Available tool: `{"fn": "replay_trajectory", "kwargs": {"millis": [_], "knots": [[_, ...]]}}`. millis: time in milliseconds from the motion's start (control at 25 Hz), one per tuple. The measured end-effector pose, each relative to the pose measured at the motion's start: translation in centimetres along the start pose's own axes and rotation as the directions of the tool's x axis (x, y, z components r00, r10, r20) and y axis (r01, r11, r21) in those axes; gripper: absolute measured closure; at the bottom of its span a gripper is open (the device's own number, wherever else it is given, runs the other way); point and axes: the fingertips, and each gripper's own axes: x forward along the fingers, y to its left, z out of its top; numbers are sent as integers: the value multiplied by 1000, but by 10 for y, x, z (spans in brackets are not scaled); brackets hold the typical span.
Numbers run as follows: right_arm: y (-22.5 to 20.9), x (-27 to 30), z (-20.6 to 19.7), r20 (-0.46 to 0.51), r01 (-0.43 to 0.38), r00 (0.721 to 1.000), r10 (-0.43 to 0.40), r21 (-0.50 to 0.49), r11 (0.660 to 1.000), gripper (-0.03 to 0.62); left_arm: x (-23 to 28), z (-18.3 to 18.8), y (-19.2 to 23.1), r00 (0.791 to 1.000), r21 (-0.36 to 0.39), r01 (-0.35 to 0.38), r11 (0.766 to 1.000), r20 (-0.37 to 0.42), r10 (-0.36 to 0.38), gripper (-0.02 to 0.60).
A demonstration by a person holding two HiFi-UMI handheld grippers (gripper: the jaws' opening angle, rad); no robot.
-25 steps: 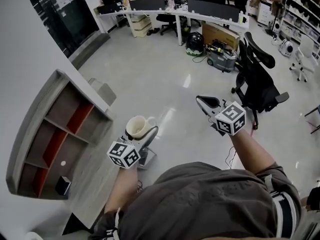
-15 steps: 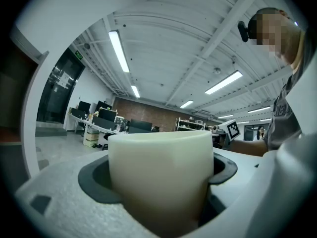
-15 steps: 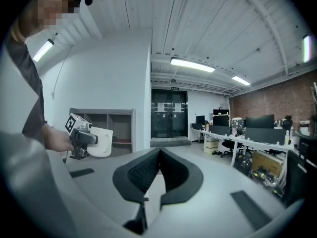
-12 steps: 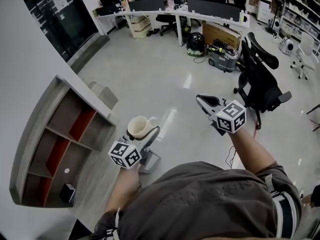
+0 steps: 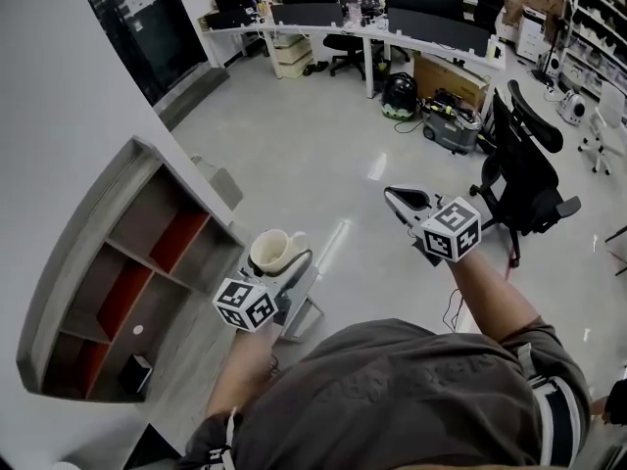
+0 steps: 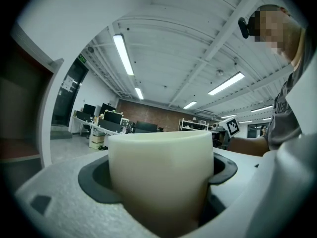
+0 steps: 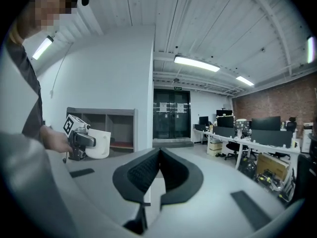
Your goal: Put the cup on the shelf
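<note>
Cup (image 5: 272, 248) sits between the left gripper (image 5: 277, 265) jaws. They're spread wide and pinch its sides, with the dark pads against the wall on both sides in the left gripper view. Cup is upright with its mouth up, held in the air over the floor (image 5: 294, 135), not resting on anything.

Right gripper (image 5: 400, 200) jaws are pressed together with nothing between them. It hangs well apart from the left one, out over bare floor.

Shelf (image 5: 147, 213) stands against the white wall (image 5: 59, 116), to the left of the cup in my head view. The cup is near the shelf's closest front corner but outside every compartment, and I see no contact with the frame. Compartments are open-fronted, some with grey backs and some with red. I see a small dark box (image 5: 137, 372) in a lower one and nothing in the upper ones.

The floor ahead is open as far as the desks (image 5: 372, 27). A black office chair (image 5: 524, 169) is just beyond the right gripper, on its outer side. The wall closes off the left side past the shelf.
</note>
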Motion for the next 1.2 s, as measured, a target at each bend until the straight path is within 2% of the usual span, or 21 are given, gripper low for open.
{"fn": "replay_trajectory", "kwargs": {"millis": [280,400,560,840,1200], "knots": [[40,64,20,1,-137,991,137,-47,989,602,-55,7,43,988,-4,-152,988,32,152,147],[69,96,29,2,-210,977,211,-69,975,603,-87,12,61,973,-5,-226,974,48,226,149],[111,136,38,1,-311,950,312,-97,946,603,-132,12,82,942,-12,-329,944,70,329,147],[212,221,70,-4,-476,877,480,-134,869,602,-235,24,135,861,-39,-499,866,91,500,147],[355,291,84,-14,-642,761,649,-167,748,603,-374,26,176,738,-49,-666,744,100,667,147]]}}
